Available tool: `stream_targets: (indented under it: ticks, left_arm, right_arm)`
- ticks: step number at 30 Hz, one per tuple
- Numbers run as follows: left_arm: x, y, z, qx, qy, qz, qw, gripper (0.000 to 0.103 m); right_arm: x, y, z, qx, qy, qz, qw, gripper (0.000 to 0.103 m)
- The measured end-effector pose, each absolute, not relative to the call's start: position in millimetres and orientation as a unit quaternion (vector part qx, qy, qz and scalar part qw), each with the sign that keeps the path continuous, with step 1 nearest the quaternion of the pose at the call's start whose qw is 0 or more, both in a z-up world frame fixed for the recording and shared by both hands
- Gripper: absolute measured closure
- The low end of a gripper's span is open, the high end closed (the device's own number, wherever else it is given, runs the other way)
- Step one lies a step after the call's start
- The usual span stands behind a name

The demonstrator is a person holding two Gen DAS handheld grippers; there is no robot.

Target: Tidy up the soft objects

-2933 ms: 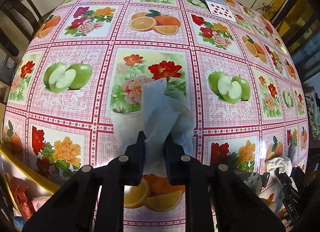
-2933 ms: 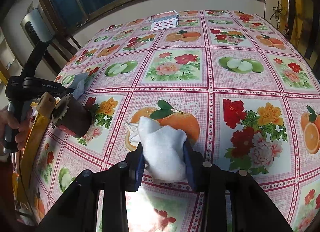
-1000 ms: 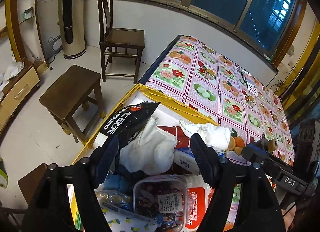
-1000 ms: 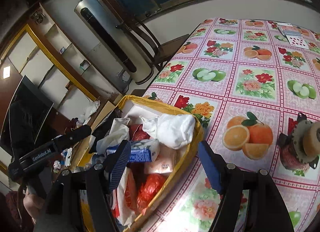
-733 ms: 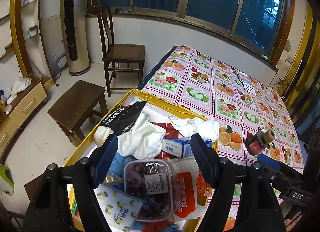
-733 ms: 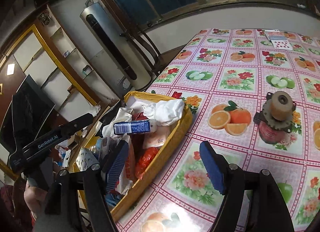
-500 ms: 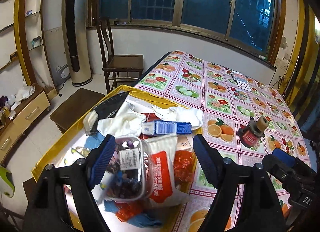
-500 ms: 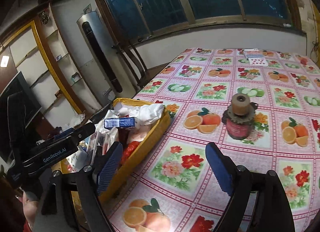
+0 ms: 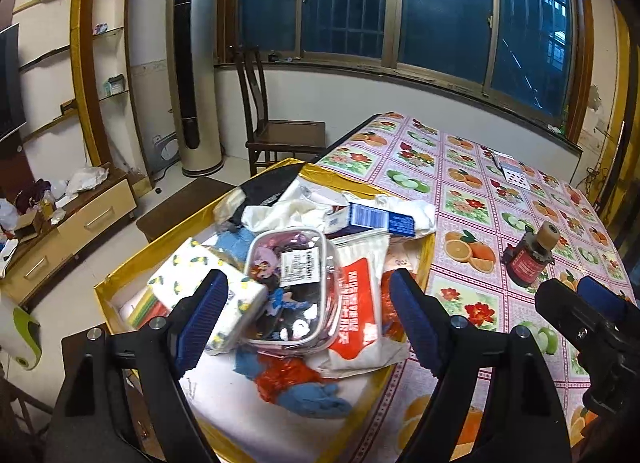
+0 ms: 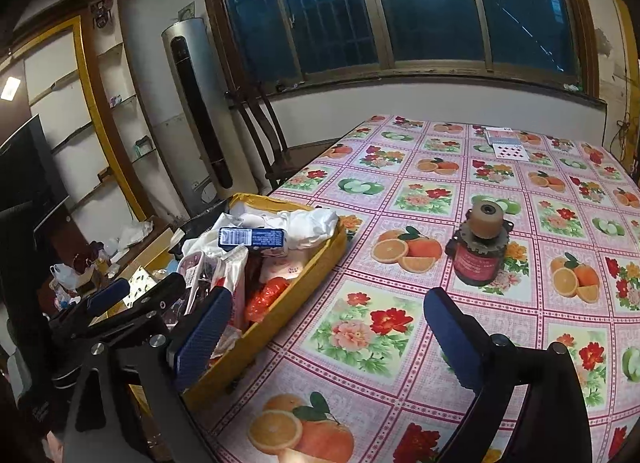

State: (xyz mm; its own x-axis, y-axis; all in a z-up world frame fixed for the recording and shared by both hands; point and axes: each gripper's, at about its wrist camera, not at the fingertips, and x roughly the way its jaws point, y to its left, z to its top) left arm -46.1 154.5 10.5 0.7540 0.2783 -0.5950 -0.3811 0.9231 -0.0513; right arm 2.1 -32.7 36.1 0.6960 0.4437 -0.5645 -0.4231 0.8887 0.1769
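Observation:
Two white cloths lie in the yellow box (image 9: 340,175): one (image 9: 418,213) at its far right corner, the other (image 9: 280,217) further left. In the right wrist view the box (image 10: 308,273) sits at the table's left edge with a white cloth (image 10: 310,223) on top of its contents. My left gripper (image 9: 308,303) hangs open above the box, nothing between its pads. My right gripper (image 10: 326,315) is open over the tablecloth, right of the box, also empty. Each gripper shows in the other's view: right gripper (image 9: 580,299), left gripper (image 10: 134,297).
The box also holds a blue pack (image 9: 372,219), a clear pouch (image 9: 292,287), a lemon-print tissue pack (image 9: 200,283) and a red-and-white bag (image 9: 360,303). A red cylinder with a gear (image 10: 480,251) stands on the table; playing cards (image 10: 508,145) lie far back. A chair (image 9: 276,131) stands beyond.
Both grippers carried white cloths from the table to the box, let them go and opened. Over the last second both have pulled back and up, away from the box.

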Motion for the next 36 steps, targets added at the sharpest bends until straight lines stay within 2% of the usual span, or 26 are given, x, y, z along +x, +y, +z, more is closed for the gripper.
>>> stream_targets:
  ticks: [11,20,32,36]
  left_arm:
    - [-66,210,2,-0.084,0.295,0.246,0.919,0.02]
    - [-68,231,2,-0.088,0.274,0.253,0.924,0.02]
    - [-52,221,-4,-0.007,0.29,0.28,0.915,0.02]
    - [-56,217,-1,-0.024,0.274,0.248,0.929,0.02]
  right_arm:
    - [7,38,20,-0.015,0.328,0.277,0.903,0.005]
    - [10,59,19,-0.031,0.328,0.286,0.9,0.005]
    - [16,57,19,-0.025,0.325,0.285,0.901,0.005]
    - [20,50,18,-0.015,0.329,0.28,0.902,0.005]
